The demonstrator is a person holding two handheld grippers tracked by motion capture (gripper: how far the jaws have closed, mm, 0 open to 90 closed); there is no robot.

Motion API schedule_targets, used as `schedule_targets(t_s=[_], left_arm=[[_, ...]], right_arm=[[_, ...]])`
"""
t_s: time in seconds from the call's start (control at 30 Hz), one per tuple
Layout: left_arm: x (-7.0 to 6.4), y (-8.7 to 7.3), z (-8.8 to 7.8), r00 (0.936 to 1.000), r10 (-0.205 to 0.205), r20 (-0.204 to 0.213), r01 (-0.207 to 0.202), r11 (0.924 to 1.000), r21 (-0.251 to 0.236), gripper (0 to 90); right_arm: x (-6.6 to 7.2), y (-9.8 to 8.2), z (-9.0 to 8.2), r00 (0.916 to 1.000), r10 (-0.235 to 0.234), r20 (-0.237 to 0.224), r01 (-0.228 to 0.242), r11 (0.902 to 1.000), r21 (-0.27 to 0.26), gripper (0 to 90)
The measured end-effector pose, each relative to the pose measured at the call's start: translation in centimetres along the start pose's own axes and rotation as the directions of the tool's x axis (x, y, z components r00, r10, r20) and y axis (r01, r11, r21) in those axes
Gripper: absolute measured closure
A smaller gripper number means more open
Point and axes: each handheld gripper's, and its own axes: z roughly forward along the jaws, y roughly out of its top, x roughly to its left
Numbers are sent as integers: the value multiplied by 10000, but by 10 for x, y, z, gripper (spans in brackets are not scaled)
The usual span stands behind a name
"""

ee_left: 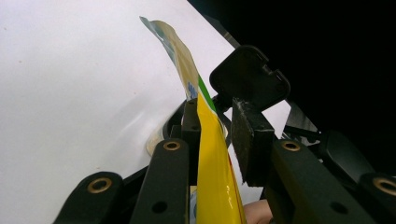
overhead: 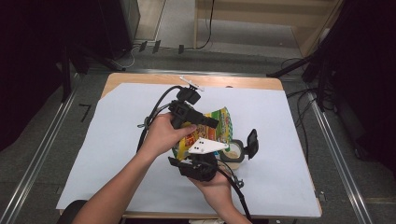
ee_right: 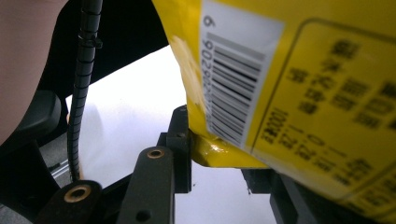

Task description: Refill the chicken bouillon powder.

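Note:
A yellow and green snack bag [overhead: 220, 125] hangs over the white sheet, gripped from two sides. My left gripper [overhead: 212, 123] comes in from the left, shut on the bag's upper part. In the left gripper view the bag [ee_left: 212, 177] stands edge-on between the black fingers [ee_left: 250, 140]. My right gripper [overhead: 201, 153], under its grey plate, holds the near end. In the right gripper view the bag's barcode corner [ee_right: 233, 93] sits pinched in the right gripper [ee_right: 219, 156], whose far finger is hidden behind the bag.
A small beige container [overhead: 235, 152] with its black flip lid [overhead: 252, 142] open stands just right of the bag; the lid [ee_left: 250, 77] is close behind my left jaws. White paper [overhead: 116, 140] covers the wooden table [overhead: 261, 83]. Cables and dark stands lie beyond.

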Motion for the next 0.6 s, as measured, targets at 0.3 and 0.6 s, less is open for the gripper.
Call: schedule_targets(t_s=[0.3, 0.6], left_arm=[[0, -1, -1, 10000, -16, -38, 15, 10000, -64, 759], [-1, -1, 0, 10000, 53, -60, -54, 10000, -58, 759]], right_arm=[[0, 0, 1, 10000, -59, -8, 59, 10000, 44, 696], [-2, 0, 1, 9999, -117, 33, 117, 9999, 57, 697]])
